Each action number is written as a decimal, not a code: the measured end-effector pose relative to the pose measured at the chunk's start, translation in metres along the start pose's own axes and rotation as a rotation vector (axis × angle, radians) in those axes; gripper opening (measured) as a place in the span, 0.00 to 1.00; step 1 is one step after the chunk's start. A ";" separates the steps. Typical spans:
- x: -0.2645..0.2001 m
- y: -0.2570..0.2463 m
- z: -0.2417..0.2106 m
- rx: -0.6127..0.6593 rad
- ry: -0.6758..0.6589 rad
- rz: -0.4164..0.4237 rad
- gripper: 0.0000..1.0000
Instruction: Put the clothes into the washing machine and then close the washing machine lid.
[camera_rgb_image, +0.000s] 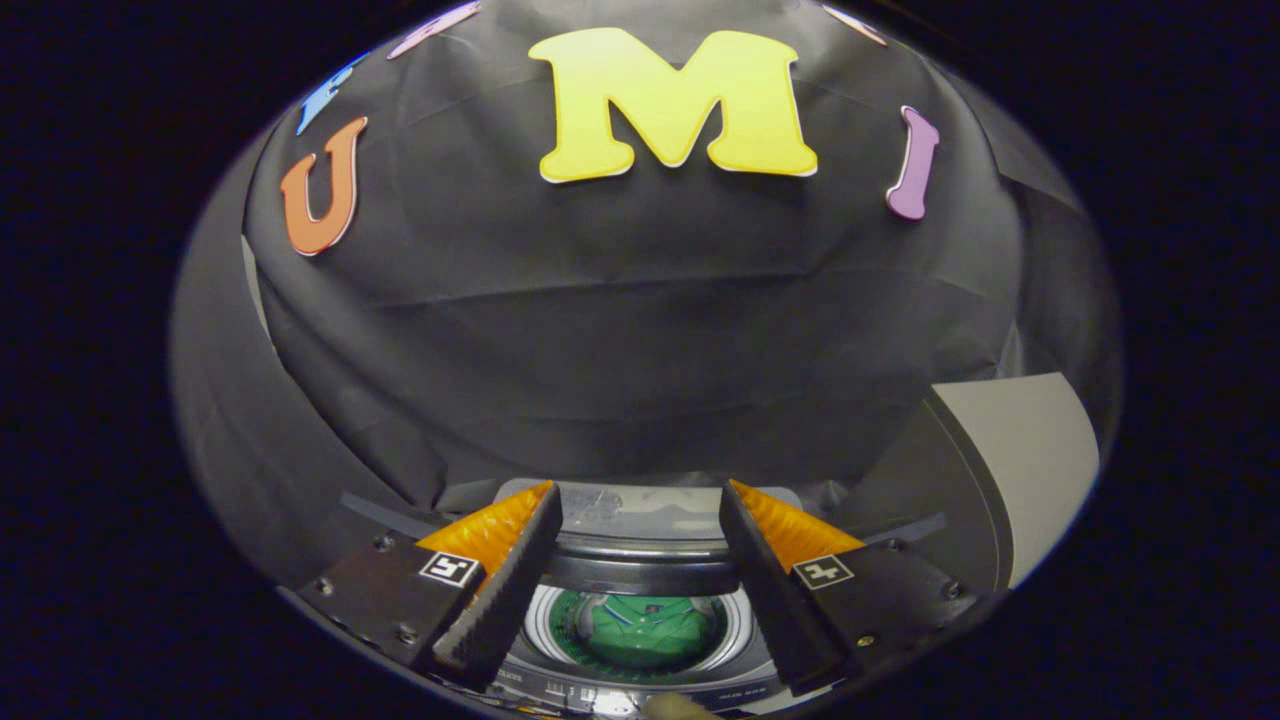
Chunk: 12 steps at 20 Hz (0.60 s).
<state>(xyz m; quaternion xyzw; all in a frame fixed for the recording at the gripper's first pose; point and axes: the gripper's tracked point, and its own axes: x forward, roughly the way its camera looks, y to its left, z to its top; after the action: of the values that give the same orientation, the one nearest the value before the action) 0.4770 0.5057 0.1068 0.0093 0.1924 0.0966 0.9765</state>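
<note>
Lying in the drum of the washing machine below and between the empty, spread-apart jaws, the green clothes are seen already loaded (the lid, raised behind the drum, is judged still unclosed).

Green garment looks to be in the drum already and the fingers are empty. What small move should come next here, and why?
Probably reach for the lid standing raised behind the drum opening and start tipping it forward. The green garment already lies inside the washing machine drum, and the gripper is open with nothing between its fingers, poised above the opening, so closing looks like what remains.
</note>
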 end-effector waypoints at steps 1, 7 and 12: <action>-0.003 0.000 -0.005 -0.001 0.007 -0.002 0.99; -0.017 0.000 -0.043 -0.006 0.071 -0.010 0.99; -0.023 -0.002 -0.088 -0.045 0.166 0.001 0.99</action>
<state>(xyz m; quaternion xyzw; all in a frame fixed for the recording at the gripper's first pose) 0.4231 0.4981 0.0340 -0.0203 0.2703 0.1019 0.9572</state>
